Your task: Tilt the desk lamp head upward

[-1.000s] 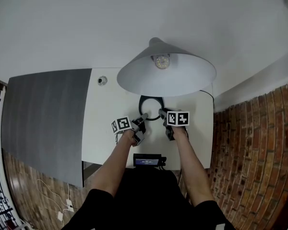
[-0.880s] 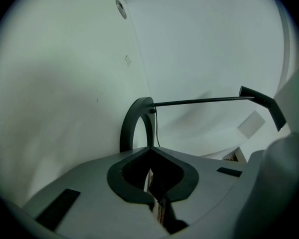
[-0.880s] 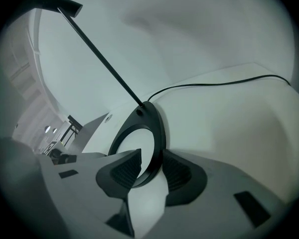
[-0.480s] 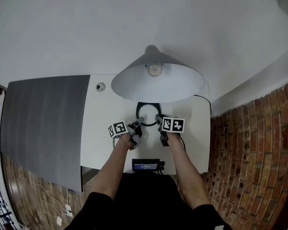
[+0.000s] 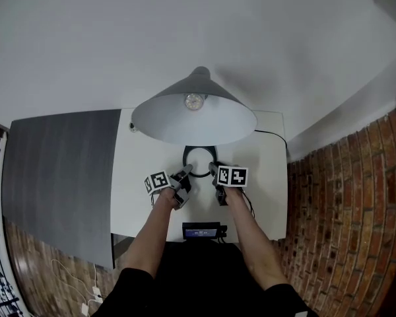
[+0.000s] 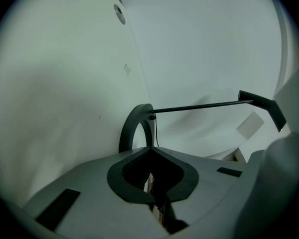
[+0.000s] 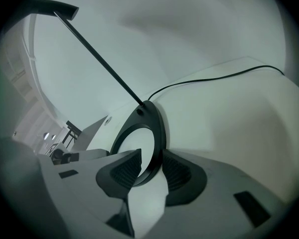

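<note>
Head view: mounted high, facing steeply down past shade (image 5: 193,114) onto table (image 5: 267,197), well apart from the work. Left gripper view: set low over table (image 6: 50,98), facing nearly level toward base (image 6: 129,128) and rod (image 6: 199,106); near. Right gripper view: angled down, very near base (image 7: 158,133). Shared by all three: base, table. Rod in both gripper views. Pale mass at left gripper view's right edge possibly shade.

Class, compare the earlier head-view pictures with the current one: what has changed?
Only the framing drifts: lamp shade and ring base sit further left in the picture. Both grippers stay at the base, the right gripper open astride its rim, the left gripper shut.
</note>
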`<state>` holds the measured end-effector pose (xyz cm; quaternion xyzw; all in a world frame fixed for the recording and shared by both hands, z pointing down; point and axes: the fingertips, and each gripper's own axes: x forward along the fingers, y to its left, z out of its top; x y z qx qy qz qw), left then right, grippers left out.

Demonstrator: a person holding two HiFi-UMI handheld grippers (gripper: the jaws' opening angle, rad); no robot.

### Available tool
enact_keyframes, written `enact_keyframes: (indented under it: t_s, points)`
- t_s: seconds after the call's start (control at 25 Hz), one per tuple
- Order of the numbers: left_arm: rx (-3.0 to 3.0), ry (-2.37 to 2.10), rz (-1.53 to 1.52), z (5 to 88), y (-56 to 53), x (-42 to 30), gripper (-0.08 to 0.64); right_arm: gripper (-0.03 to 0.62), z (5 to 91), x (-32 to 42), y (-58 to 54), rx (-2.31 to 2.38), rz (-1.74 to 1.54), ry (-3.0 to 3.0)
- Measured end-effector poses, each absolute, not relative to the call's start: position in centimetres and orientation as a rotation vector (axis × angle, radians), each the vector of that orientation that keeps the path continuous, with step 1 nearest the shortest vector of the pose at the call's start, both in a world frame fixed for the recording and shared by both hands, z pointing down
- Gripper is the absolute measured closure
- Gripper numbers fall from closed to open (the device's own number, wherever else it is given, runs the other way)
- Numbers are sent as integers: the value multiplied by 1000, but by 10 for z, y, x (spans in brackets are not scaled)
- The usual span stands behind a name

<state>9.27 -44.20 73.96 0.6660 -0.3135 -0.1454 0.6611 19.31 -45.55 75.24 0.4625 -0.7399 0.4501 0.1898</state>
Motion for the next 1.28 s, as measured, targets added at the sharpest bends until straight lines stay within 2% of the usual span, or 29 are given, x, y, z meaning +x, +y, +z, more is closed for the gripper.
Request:
enact_keyframes:
  t_s: [0.2, 0.48, 0.68, 0.92, 1.28]
  points:
    - [1561, -694, -291, 734, -428, 93, 549, 459, 753, 196, -448, 1268, 1280, -2095]
    - [1619, -640, -497, 677, -386, 74, 549, 459, 733, 212, -421, 1234, 1736, -2252]
    - [1634, -604, -586, 629, -361, 66, 549, 459, 673, 176, -403, 963, 1988, -2482]
    - [1843, -446, -547, 550, -333, 80, 549, 459, 569, 133, -358, 742, 1813, -2729]
    - [2010, -196, -660, 460, -237, 53, 549, 459, 472, 96, -250, 825, 1654, -2909]
